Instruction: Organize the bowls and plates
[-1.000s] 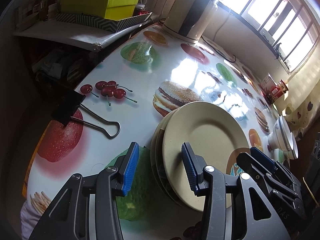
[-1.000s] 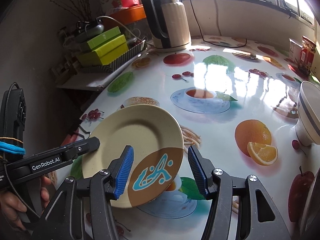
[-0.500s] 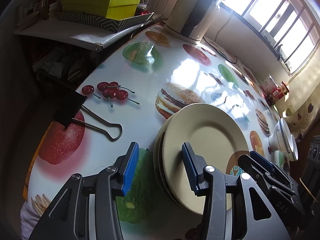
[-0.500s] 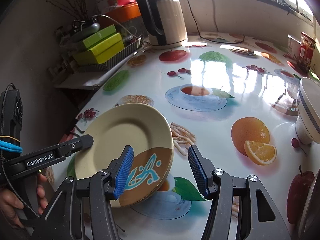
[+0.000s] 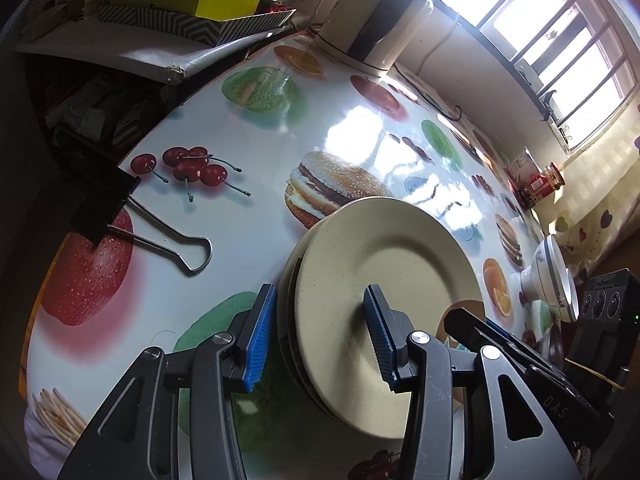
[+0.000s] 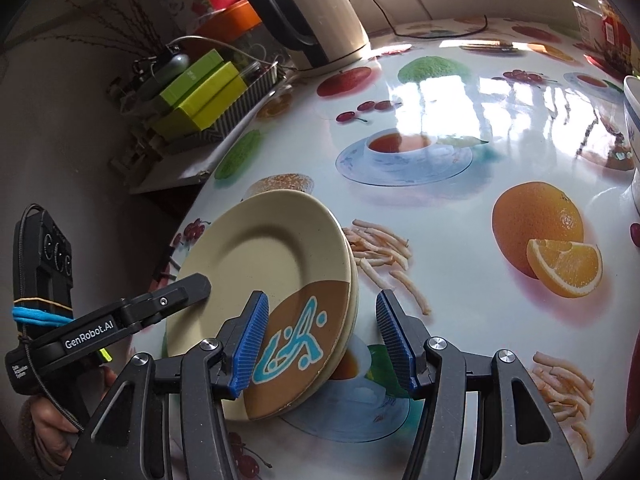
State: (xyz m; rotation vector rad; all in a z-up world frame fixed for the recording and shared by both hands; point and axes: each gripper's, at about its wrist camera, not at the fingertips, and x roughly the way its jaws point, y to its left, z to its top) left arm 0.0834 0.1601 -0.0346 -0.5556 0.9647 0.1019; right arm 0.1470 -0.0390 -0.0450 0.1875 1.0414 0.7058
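Observation:
A stack of cream plates with a brown and blue patch lies on the printed tablecloth; it also shows in the right wrist view. My left gripper is open, its jaws on either side of the stack's near rim. My right gripper is open, its jaws on either side of the opposite rim by the patch. A white bowl with blue bands stands past the stack; it shows at the right edge of the right wrist view.
A large binder clip lies left of the stack. A kettle stands at the back. Green boxes in a striped tray sit on a side shelf. A red jar stands far right by the window.
The top plate has come down onto the stack. Both grippers have moved closer in around the rims and stay open.

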